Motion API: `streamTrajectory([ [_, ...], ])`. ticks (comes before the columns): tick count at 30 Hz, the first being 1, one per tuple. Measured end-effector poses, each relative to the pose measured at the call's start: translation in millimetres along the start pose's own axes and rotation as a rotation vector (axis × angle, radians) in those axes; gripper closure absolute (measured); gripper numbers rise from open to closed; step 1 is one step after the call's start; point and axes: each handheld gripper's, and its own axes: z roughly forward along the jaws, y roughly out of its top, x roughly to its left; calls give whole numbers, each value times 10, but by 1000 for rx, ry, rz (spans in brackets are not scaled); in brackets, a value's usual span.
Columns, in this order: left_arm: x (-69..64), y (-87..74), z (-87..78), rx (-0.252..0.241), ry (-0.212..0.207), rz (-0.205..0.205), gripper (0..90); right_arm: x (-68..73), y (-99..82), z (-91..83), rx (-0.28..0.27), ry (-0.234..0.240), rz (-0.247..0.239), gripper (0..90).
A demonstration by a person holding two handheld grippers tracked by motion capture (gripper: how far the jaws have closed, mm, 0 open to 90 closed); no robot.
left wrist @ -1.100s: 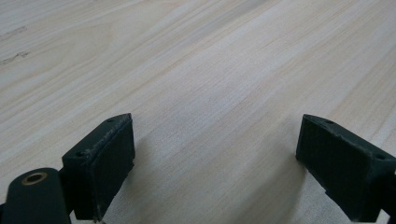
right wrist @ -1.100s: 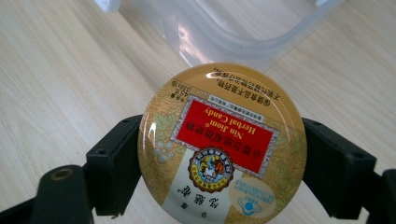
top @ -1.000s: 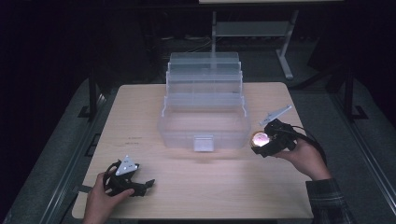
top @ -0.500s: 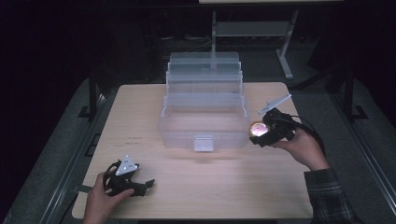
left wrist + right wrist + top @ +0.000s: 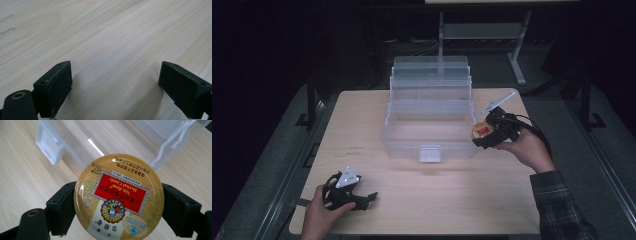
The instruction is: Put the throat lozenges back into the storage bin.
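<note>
A round gold candy tin [image 5: 118, 197] with a red label sits between the two black jaws of my right gripper [image 5: 118, 207], which is shut on its rim. In the high view that right gripper [image 5: 482, 132] holds the candy tin [image 5: 480, 131] in the air at the right front corner of a clear plastic tiered box [image 5: 430, 117] that stands open in the middle of the table. My left gripper [image 5: 371, 197] rests on the table near the front left, held by a hand. Its jaws [image 5: 115, 90] stand wide apart over bare wood with nothing between them.
The light wooden table [image 5: 362, 130] has free room left of the box and along the front. The clear box's latch [image 5: 430, 153] faces the front edge. A metal stand [image 5: 517, 65] rises behind the table in the dark.
My right gripper has lifted the candy tin and carried it left toward the box's right front corner. The left gripper has stayed put.
</note>
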Motion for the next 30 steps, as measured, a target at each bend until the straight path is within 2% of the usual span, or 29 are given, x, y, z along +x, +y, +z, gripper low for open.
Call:
streamTrajectory([
  [15,-2,0,1,-1,-1,-3,107,-5,234,175,-8,7,4,198],
  [30,-1,0,0,0,-1,-2,107,-92,293,446,17,8,22,197],
])
